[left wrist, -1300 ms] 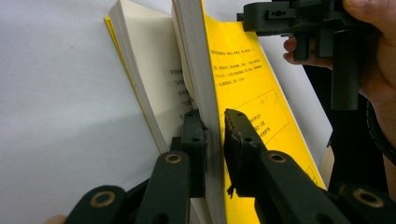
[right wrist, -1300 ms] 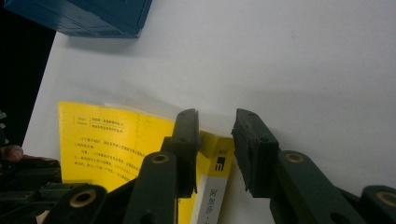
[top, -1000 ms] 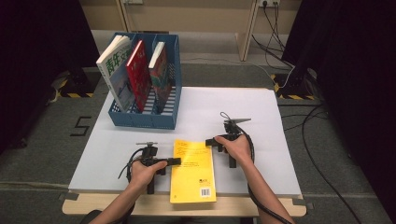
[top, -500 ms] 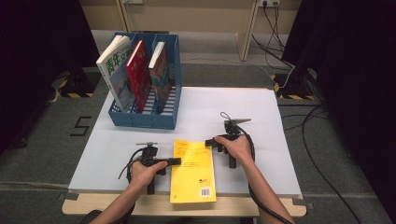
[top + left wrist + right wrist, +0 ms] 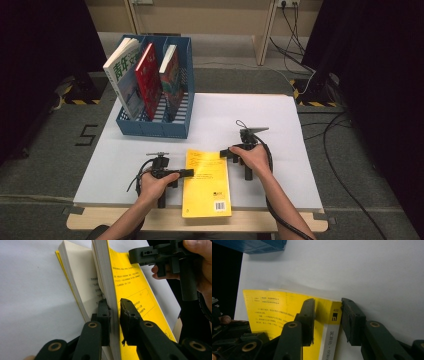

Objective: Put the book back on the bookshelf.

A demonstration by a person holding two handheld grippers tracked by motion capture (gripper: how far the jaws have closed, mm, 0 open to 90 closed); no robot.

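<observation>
Yellow book (image 5: 206, 182) lies below the blue rack (image 5: 155, 112); left gripper (image 5: 114, 313) is clenched on its upper pages, right gripper (image 5: 327, 315) has been closing astride the spine, not yet pressing — seat it squarely before lifting.

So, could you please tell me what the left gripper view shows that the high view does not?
Left gripper view alone: the left gripper shut on a lifted wad of cream pages, parted from the rest. High view alone: the blue plastic file rack holding three upright books, and the grey floor. Both: the yellow paperback book on the white table, and the right gripper.
</observation>
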